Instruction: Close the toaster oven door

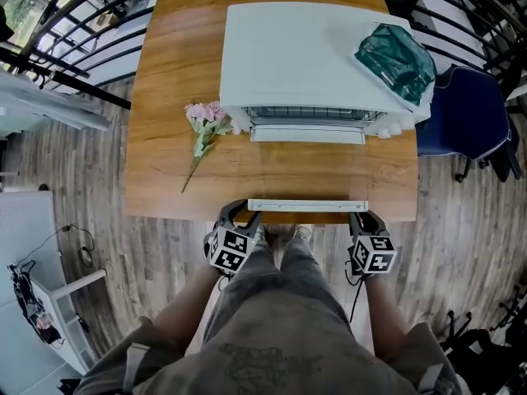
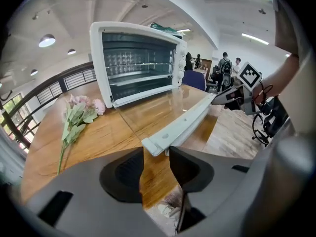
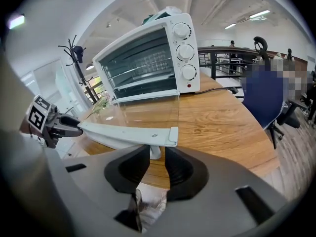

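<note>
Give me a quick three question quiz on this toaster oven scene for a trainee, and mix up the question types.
1. What lies on top of the toaster oven? A: a green bag. B: a plate. C: a mug.
2. Fill in: the door is ____.
3. True or false: the left gripper and the right gripper sit at opposite ends of the handle.
Key: 1 A; 2 open; 3 true.

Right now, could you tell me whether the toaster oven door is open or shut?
Open: the door lies folded down flat over the table, and the racks inside the oven show.
</note>
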Demonstrator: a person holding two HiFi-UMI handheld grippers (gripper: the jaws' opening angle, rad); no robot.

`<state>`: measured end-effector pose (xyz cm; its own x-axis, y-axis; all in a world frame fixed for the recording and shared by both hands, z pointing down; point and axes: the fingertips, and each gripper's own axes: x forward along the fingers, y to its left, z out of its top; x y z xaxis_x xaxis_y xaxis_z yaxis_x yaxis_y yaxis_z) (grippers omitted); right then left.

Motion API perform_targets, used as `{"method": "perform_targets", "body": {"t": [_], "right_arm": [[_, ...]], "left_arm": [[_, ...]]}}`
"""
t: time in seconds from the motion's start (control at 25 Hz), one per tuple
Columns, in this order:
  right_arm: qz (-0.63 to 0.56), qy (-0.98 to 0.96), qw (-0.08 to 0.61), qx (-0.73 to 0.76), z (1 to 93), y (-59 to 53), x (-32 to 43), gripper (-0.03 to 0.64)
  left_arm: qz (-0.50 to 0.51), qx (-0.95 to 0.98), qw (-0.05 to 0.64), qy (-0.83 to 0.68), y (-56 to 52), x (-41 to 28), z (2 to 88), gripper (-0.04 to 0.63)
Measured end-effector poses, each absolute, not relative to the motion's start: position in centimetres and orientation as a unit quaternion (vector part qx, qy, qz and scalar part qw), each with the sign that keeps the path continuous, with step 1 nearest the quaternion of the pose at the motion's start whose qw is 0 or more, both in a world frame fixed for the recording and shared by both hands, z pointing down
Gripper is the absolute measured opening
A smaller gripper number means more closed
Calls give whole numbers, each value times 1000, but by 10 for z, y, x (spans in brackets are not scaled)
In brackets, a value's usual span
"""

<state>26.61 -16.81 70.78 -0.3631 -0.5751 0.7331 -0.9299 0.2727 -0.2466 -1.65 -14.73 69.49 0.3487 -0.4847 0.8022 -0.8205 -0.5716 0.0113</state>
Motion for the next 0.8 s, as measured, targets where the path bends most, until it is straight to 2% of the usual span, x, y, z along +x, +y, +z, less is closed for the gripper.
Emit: {"method": "perform_targets", "body": {"t": [0.36, 0.8], "right_arm": [[302, -789, 204, 495, 638, -192, 260, 106], [292, -804, 70, 512, 543, -276, 258, 117]], "left_arm": [[302, 829, 213, -419, -165, -17, 627, 186], [162, 835, 255, -460, -247, -26, 533, 184]]}}
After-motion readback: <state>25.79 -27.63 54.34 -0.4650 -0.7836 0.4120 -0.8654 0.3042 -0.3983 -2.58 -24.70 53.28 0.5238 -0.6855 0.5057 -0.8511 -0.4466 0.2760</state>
